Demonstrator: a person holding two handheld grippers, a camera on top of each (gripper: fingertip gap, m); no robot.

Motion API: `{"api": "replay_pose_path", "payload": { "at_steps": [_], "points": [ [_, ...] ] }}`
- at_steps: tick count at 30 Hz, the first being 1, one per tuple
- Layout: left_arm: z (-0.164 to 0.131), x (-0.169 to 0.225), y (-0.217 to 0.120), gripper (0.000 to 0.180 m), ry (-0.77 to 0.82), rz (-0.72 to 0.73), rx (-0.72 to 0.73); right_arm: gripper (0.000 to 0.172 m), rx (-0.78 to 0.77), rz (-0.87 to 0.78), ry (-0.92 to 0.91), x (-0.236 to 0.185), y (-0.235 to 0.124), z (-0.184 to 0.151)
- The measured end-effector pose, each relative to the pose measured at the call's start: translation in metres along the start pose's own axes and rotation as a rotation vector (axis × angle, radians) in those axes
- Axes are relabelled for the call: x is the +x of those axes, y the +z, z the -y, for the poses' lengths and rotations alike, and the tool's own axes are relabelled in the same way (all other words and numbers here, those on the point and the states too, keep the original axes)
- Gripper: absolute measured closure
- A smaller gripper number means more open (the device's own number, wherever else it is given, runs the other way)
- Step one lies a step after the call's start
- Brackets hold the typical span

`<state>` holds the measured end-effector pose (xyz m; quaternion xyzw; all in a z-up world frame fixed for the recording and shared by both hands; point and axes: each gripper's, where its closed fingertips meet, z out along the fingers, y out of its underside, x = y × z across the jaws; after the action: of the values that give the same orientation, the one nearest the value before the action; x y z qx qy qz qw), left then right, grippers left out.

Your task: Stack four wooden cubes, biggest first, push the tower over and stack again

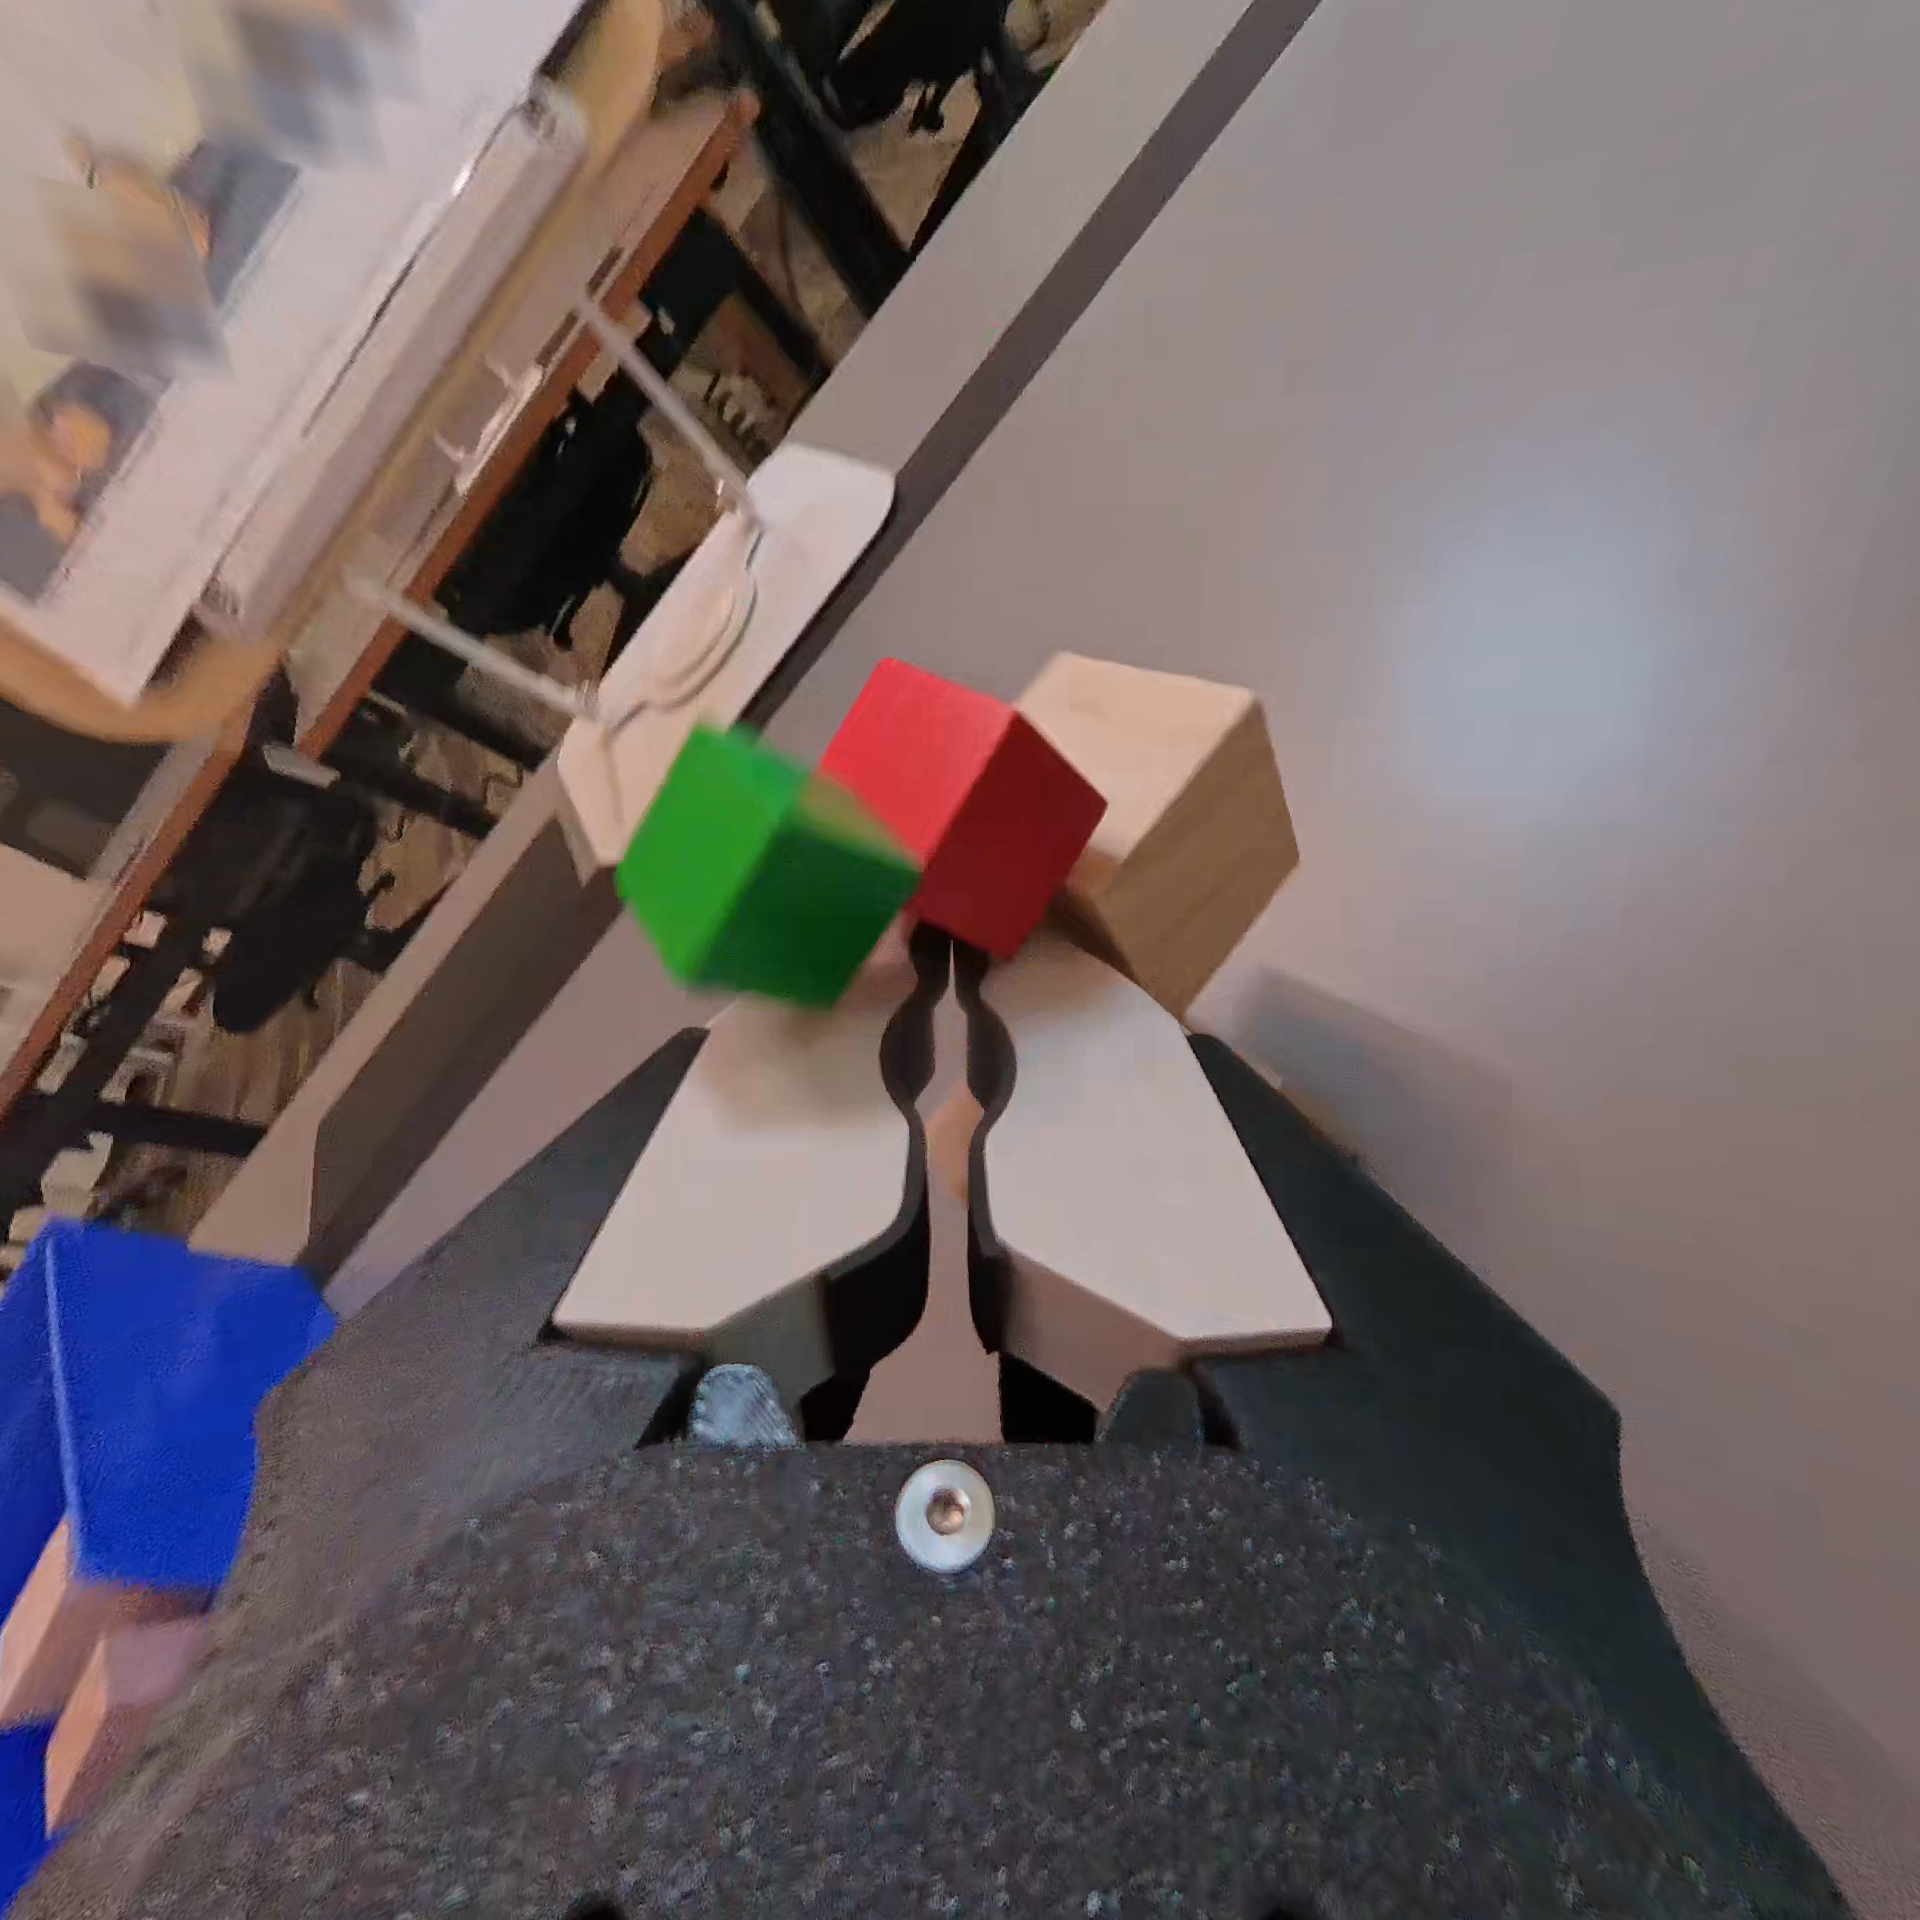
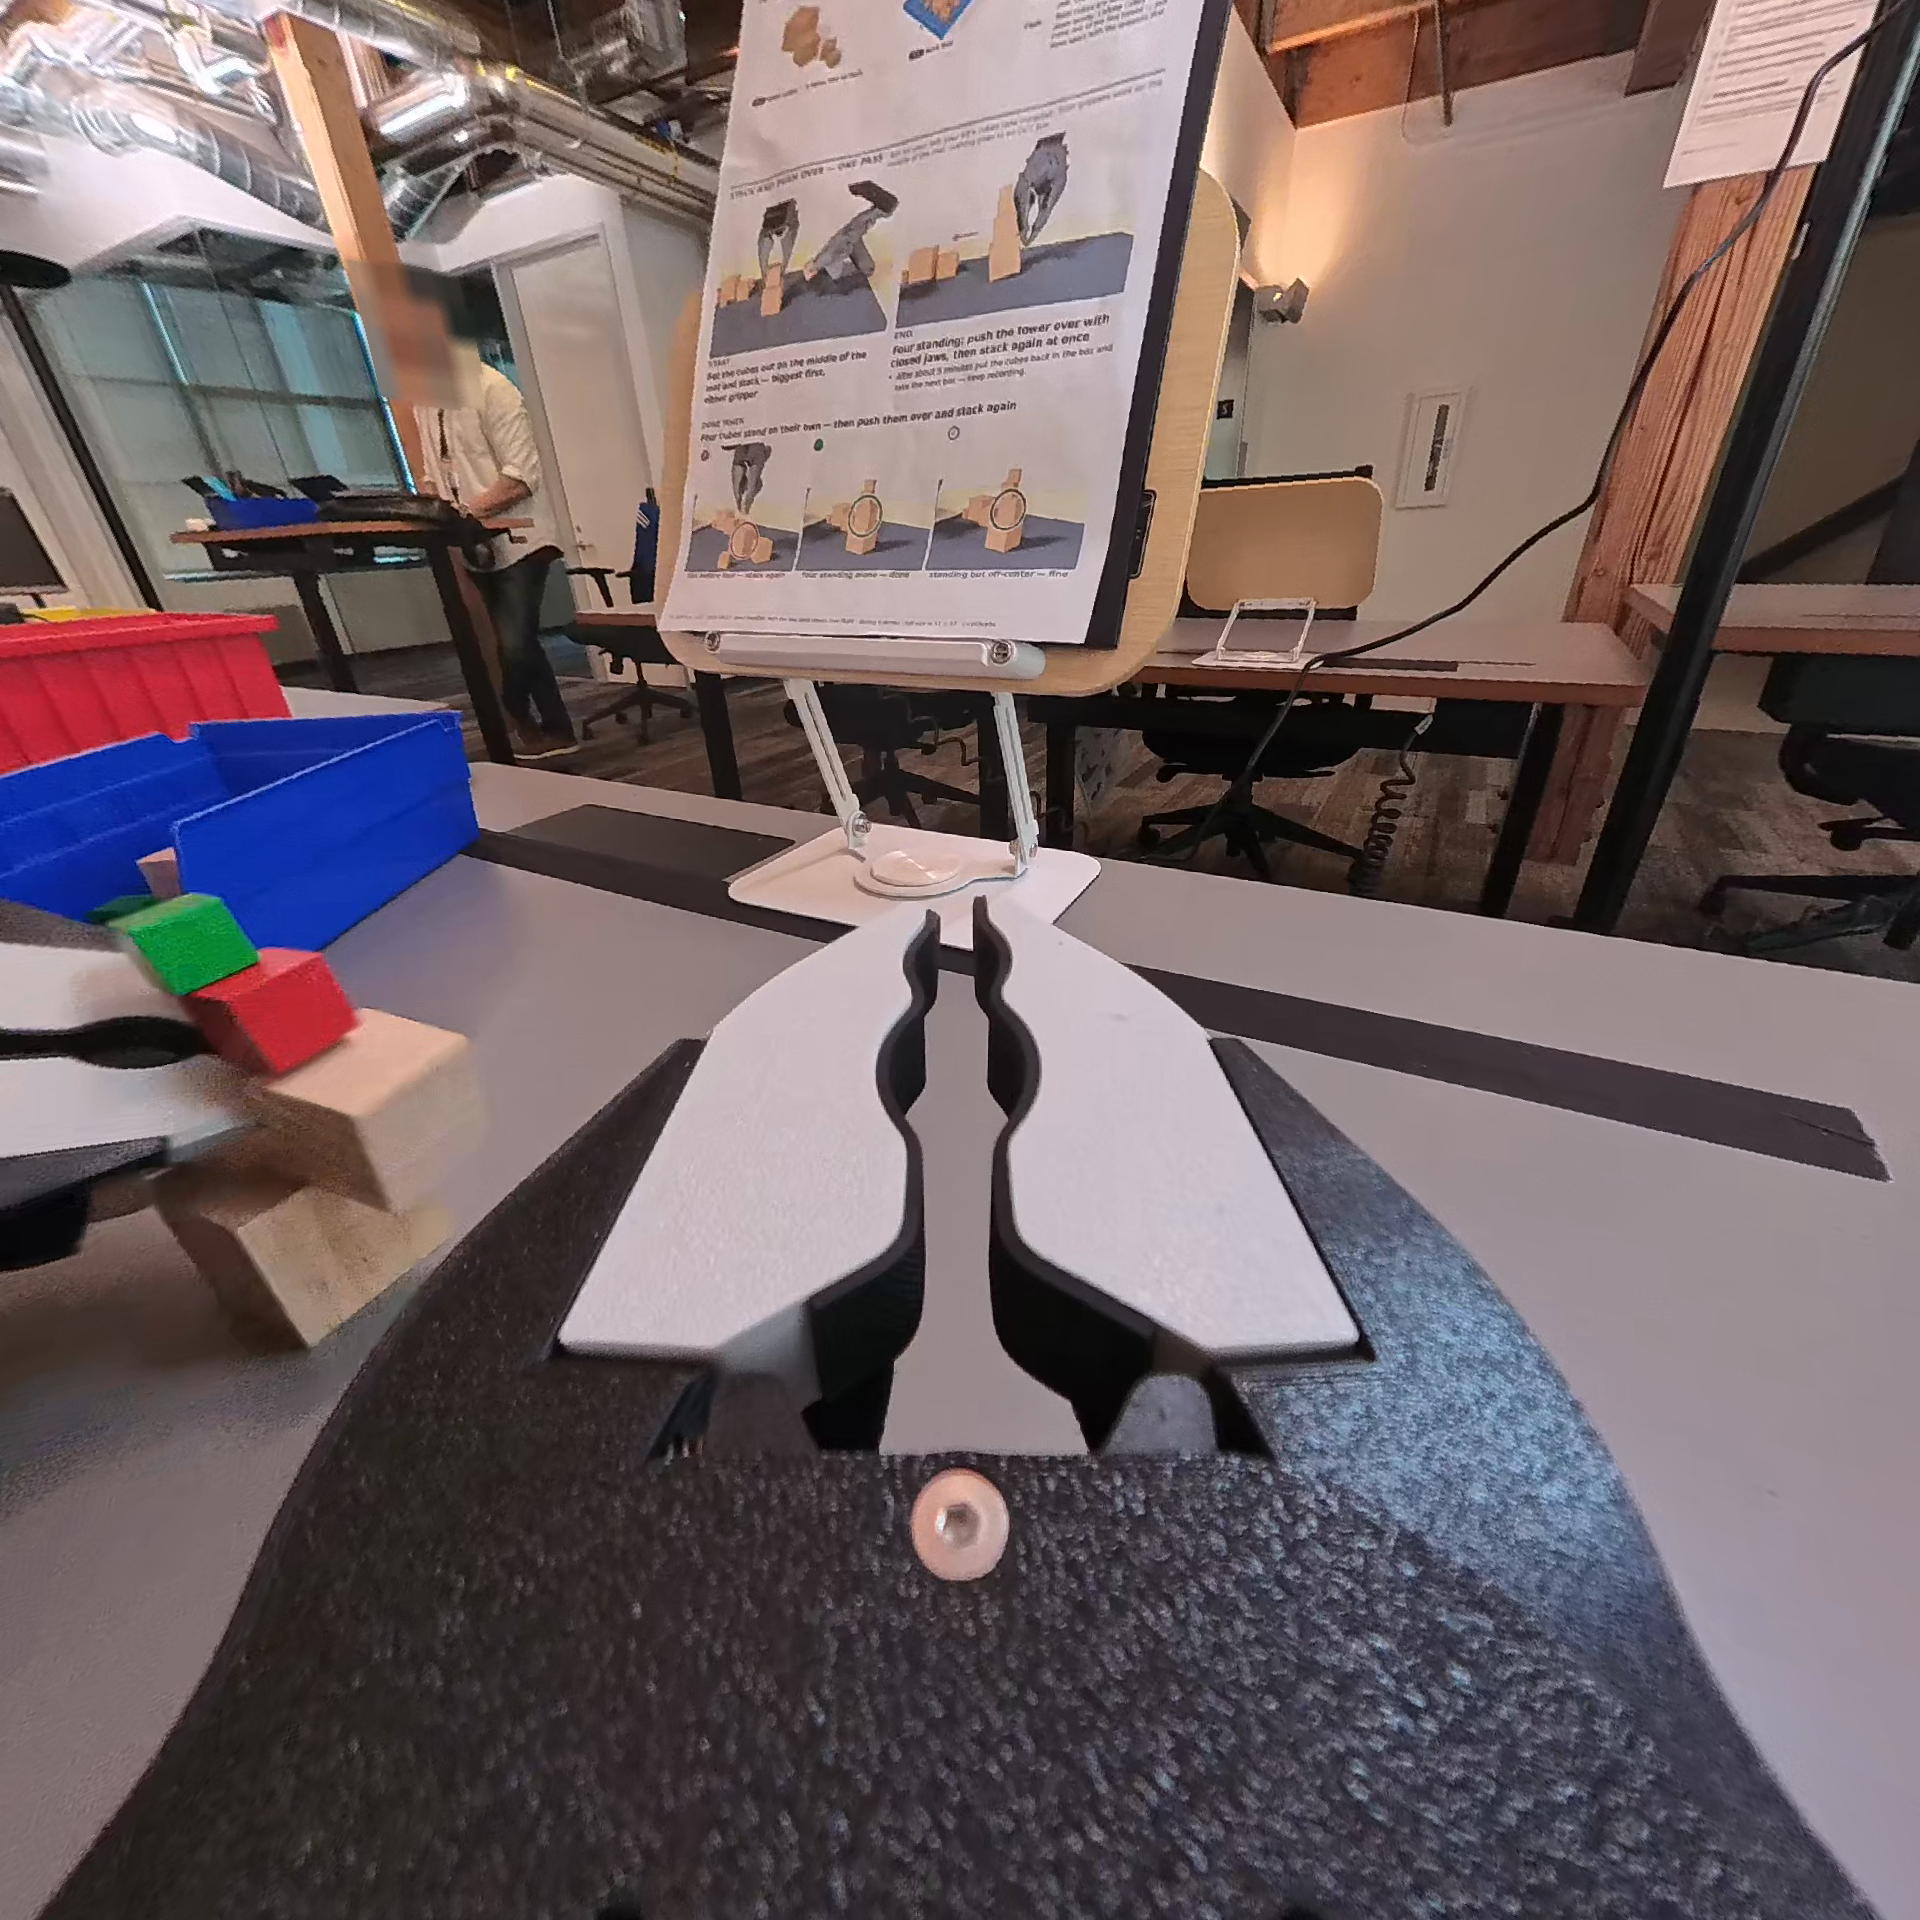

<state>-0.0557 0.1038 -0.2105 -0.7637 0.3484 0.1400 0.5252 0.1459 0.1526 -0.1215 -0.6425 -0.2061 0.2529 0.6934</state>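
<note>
My left gripper [image 1: 951, 961] is shut and holds nothing; its fingertips are against the lower edge of a red cube [image 1: 956, 810]. A green cube [image 1: 758, 873], blurred, hangs off to the red cube's left, and a larger plain wooden cube [image 1: 1174, 821] leans behind on the right. In the right wrist view the same cubes tilt in a leaning pile: green [image 2: 192, 940], red [image 2: 275, 1008], wooden [image 2: 364, 1101] and a second wooden cube [image 2: 301, 1257] below, with the left gripper [image 2: 192, 1039] against them. My right gripper [image 2: 956, 920] is empty, its jaws a narrow gap apart, over the grey table [image 2: 1455, 1299].
A blue bin [image 2: 312, 821] and a red bin [image 2: 125, 675] stand at the left; the blue bin also shows in the left wrist view [image 1: 135, 1403]. A white stand base [image 2: 914, 873] carrying an instruction sheet is straight ahead. A person stands at a far desk. One gripper's finger ends stand about 25 cm off the other's.
</note>
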Motion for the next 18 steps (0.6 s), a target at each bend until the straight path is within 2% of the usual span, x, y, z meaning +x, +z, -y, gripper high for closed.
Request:
{"api": "replay_pose_path", "payload": {
  "at_steps": [4,8,12,18],
  "points": [
    [0.056,0.025,0.029,0.180,0.076,-0.058,0.085,0.166,0.003,-0.010,0.001,0.003,-0.001,0.000],
    [0.090,0.029,0.035,0.180,0.060,-0.092,0.146,0.166,0.003,-0.020,0.025,0.010,-0.002,-0.001],
    [0.092,0.012,0.022,0.180,-0.060,-0.171,0.189,0.165,0.006,-0.018,0.034,0.011,-0.002,-0.001],
    [0.071,-0.039,-0.008,0.180,-0.387,-0.326,0.310,0.164,0.005,-0.008,0.024,0.008,-0.002,-0.002]
  ]
}}
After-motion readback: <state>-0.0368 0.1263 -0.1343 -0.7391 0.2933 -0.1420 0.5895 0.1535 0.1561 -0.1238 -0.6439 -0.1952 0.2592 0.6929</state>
